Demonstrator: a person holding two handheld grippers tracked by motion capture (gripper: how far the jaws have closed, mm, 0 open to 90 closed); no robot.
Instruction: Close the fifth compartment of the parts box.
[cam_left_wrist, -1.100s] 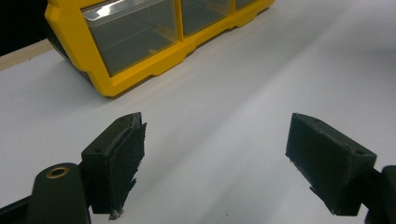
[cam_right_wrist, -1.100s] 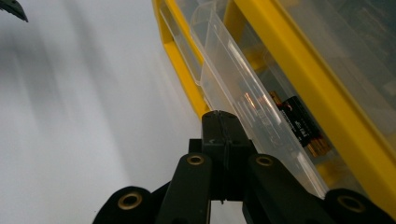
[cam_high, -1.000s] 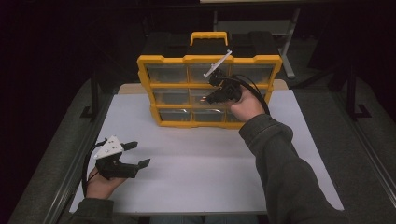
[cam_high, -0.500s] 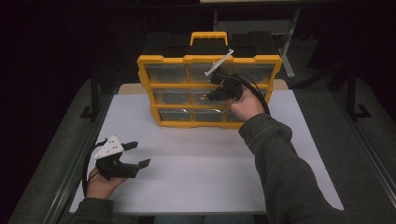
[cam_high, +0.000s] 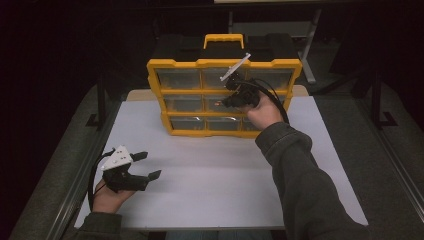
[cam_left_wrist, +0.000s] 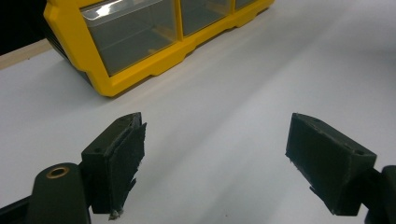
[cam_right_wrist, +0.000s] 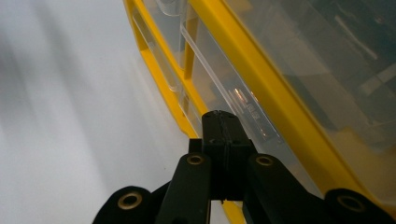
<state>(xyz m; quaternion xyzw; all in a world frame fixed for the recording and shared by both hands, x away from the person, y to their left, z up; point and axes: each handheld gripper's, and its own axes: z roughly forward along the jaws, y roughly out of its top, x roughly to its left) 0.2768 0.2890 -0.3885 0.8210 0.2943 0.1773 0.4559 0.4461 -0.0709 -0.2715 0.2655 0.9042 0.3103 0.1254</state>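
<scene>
Jaws of the right tool (cam_right_wrist: 223, 122) are pressed flat together with nothing visible between them, their tips right up against the clear front of a middle-row drawer (cam_right_wrist: 219, 88) in the yellow parts organizer (cam_high: 224, 97). In the right gripper view the drawer's transparent lip runs just ahead of and above the tips, with a yellow frame bar (cam_right_wrist: 261, 74) slanting past on the right; whether the tips actually touch the plastic cannot be told. From the high view the right tool (cam_high: 234, 97) sits at the organizer's front face, centre-right column, the person's right hand (cam_high: 264, 111) behind it and the sleeve (cam_high: 305, 185) trailing back toward the near edge.

The left tool (cam_high: 145, 165) rests low over the white table (cam_high: 215, 185), well apart from the organizer, its jaws spread wide and empty. In the left gripper view, bare table lies between the two black pads (cam_left_wrist: 123, 158), and the organizer's bottom-left corner (cam_left_wrist: 105, 88) stands ahead and to the left of them. The left hand (cam_high: 107, 197) holds that tool from beneath, near the table's left edge. The organizer's yellow carry handle (cam_high: 223, 40) rises at its top, beyond the right tool.
</scene>
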